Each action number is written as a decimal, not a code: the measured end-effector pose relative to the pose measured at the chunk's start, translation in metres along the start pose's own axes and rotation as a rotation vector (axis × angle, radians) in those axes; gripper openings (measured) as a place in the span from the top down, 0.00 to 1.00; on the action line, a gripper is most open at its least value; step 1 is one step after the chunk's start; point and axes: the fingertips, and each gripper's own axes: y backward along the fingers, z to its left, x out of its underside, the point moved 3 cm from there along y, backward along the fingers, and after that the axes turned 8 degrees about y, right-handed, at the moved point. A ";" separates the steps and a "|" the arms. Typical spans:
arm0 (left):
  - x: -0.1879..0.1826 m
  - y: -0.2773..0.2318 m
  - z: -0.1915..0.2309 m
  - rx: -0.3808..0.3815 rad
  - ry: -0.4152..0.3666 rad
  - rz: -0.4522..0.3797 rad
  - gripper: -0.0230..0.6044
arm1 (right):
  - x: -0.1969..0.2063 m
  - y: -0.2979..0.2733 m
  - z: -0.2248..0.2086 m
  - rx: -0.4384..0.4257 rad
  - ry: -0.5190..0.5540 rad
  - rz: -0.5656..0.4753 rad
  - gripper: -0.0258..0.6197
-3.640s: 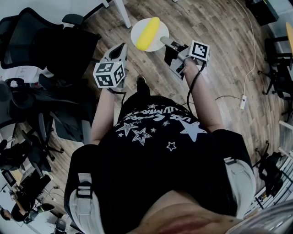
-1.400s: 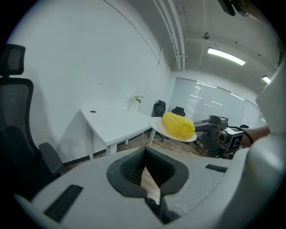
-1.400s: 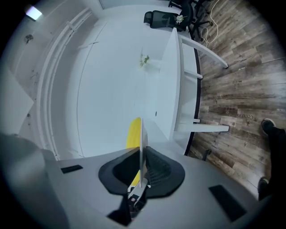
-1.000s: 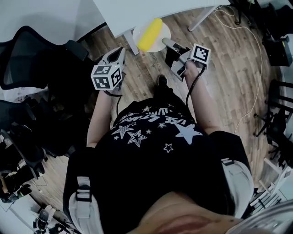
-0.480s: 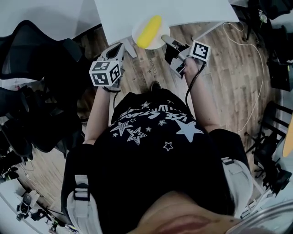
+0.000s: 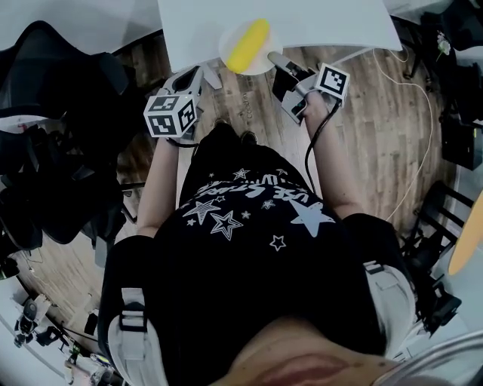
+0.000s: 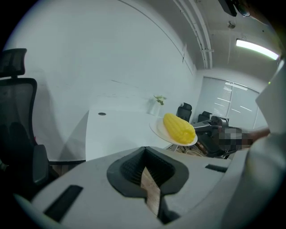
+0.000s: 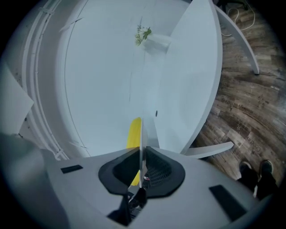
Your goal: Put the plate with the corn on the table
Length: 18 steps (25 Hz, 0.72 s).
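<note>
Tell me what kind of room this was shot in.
Most likely an office or meeting room: a large white table, black office chairs beside it, and window blinds below a ceiling strip light. The floor is wood-look plank.

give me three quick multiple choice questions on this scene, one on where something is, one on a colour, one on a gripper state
1. Where is the plate?
A) on the floor
B) held in the air at the table's near edge
C) on a chair

2. What colour is the corn?
A) red
B) yellow
C) green

3. The right gripper is:
A) shut on the plate's rim
B) wide open and empty
C) out of view

Answers: 1 B, the left gripper view shows it held clear of the tabletop; 2 B, the cob is bright yellow; 3 A, its jaws pinch the rim edge-on.
</note>
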 end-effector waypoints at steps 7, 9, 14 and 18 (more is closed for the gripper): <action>-0.020 -0.037 0.035 -0.020 0.015 0.000 0.96 | -0.025 -0.038 -0.017 0.012 0.007 0.023 0.91; -0.026 -0.047 0.038 -0.015 -0.004 0.007 0.96 | -0.031 -0.046 -0.017 0.008 0.010 0.027 0.91; -0.054 -0.086 0.065 -0.006 -0.011 0.019 0.96 | -0.063 -0.086 -0.024 -0.010 0.028 0.039 0.91; -0.073 -0.119 0.087 -0.002 -0.007 0.027 0.96 | -0.094 -0.117 -0.036 -0.006 0.053 0.045 0.91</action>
